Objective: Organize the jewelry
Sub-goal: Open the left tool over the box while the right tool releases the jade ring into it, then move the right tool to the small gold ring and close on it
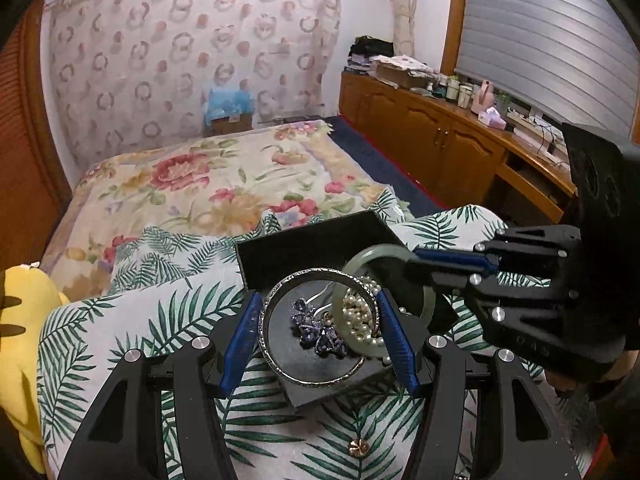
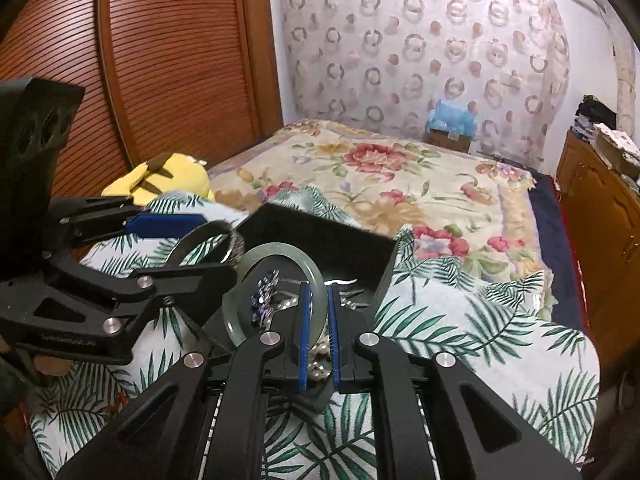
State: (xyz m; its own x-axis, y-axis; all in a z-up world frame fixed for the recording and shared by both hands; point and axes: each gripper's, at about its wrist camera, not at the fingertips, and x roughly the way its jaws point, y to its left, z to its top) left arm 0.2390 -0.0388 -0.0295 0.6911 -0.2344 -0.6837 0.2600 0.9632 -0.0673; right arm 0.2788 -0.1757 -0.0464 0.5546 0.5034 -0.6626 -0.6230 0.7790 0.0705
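Note:
A black jewelry box (image 1: 280, 252) lies open on a palm-leaf pillow. My left gripper (image 1: 318, 300) is shut on a silver bangle (image 1: 276, 360), its blue fingers pressing the ring's two sides above the box. Inside the ring I see a purple gem piece (image 1: 318, 332) and a pearl strand (image 1: 360, 320). My right gripper (image 2: 318, 288) is shut on a pale green jade bangle (image 2: 256, 256), held upright over the box; it also shows in the left wrist view (image 1: 372, 254). The silver bangle (image 2: 192, 240) and the left gripper (image 2: 208, 240) show in the right wrist view.
A small gold flower piece (image 1: 357, 447) lies on the palm-leaf pillow (image 1: 120, 320) in front of the box. A yellow plush toy (image 1: 24, 308) sits at the left. The floral bed (image 1: 224, 176) stretches behind; a wooden cabinet (image 1: 432, 136) stands at the right.

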